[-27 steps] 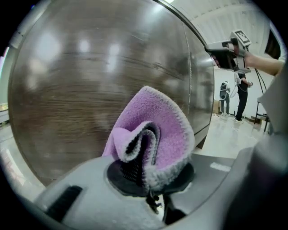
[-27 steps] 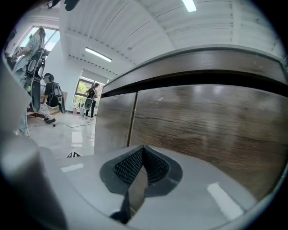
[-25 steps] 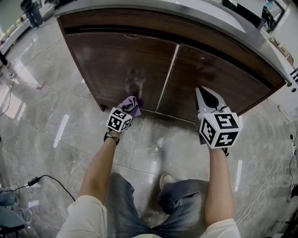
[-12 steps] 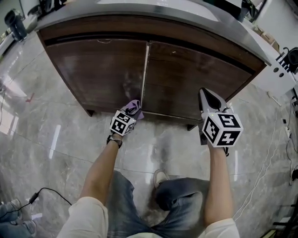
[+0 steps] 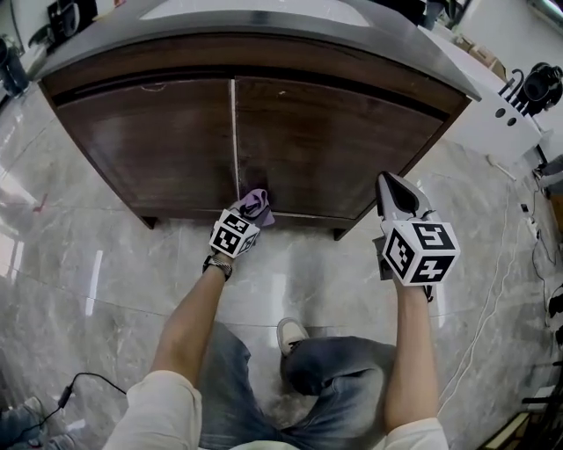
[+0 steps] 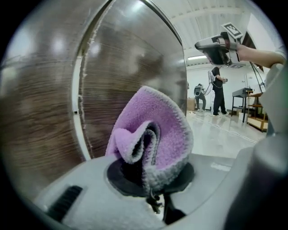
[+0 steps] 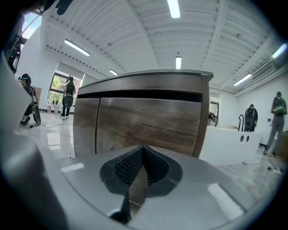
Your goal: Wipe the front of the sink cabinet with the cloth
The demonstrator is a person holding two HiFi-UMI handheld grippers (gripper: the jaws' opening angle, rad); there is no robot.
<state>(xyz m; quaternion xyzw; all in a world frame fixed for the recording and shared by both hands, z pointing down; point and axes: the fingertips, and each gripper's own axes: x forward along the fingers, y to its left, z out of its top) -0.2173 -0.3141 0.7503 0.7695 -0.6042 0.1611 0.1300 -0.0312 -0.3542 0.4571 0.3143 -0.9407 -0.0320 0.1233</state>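
My left gripper (image 5: 247,216) is clamped tight on the cloth (image 6: 164,128), a soft purple fleece with a fuzzy grey edge. It is bunched into a rounded fold that bulges out past the jaws. The cloth lies against the sink cabinet (image 5: 343,145) low down, just right of the pale seam (image 5: 234,123) between its two doors. The doors are dark brown wood grain with a glossy sheen, under a smooth grey countertop (image 5: 264,22). My right gripper (image 7: 143,157) has its ribbed black pads closed together on nothing, and I hold it clear of the cabinet over the polished marble floor (image 5: 97,264).
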